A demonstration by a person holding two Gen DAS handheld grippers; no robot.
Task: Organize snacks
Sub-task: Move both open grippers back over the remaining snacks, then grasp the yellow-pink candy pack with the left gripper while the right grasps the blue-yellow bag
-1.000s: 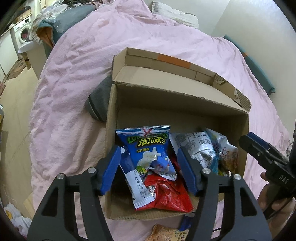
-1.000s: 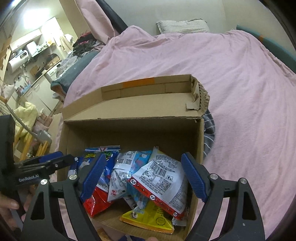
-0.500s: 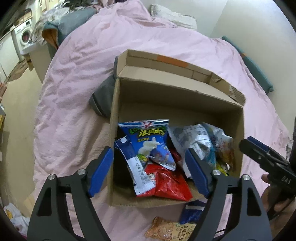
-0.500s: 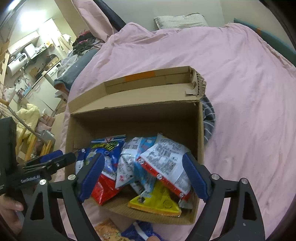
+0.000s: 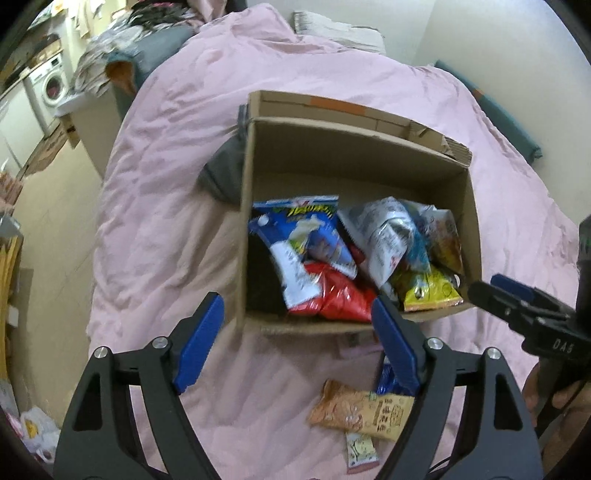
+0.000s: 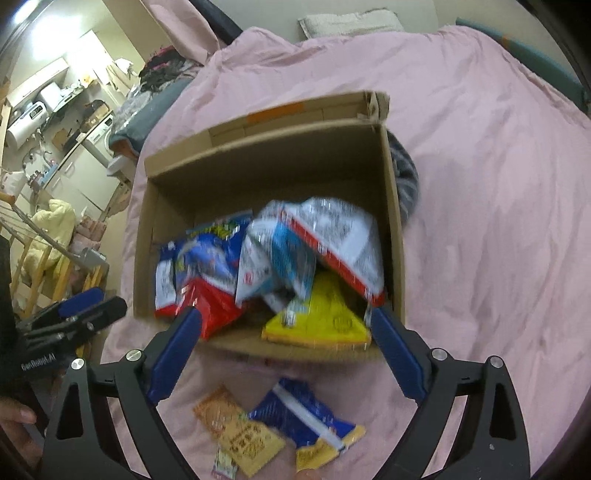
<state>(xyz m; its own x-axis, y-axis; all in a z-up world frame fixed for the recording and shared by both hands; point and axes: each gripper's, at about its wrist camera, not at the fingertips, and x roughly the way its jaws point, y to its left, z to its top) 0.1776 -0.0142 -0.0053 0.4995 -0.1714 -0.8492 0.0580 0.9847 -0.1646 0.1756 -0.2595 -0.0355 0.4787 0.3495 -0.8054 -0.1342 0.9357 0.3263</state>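
Observation:
An open cardboard box [image 5: 354, 158] [image 6: 266, 166] stands on the pink bed, holding several snack bags: blue [image 5: 299, 229], red [image 5: 340, 295], silver [image 5: 384, 236] and yellow [image 5: 428, 291]. Loose on the cover in front of it lie an orange packet [image 5: 362, 411] [image 6: 240, 432], a blue packet [image 6: 306, 421] and a small pink one [image 5: 362, 452]. My left gripper [image 5: 295, 310] hangs open above the box's front edge, empty. My right gripper [image 6: 286, 317] hovers there too; its jaws are opening with nothing between them.
A grey striped cloth [image 5: 221, 173] [image 6: 404, 177] sticks out from under the box. A pillow [image 5: 340, 29] lies at the head of the bed. Off the bed's left edge are the floor, a washing machine [image 5: 51, 81] and clutter. A hand holds each gripper.
Both grippers have drawn back from the box and their jaws stand wider. The loose packets in front of the box have come into view.

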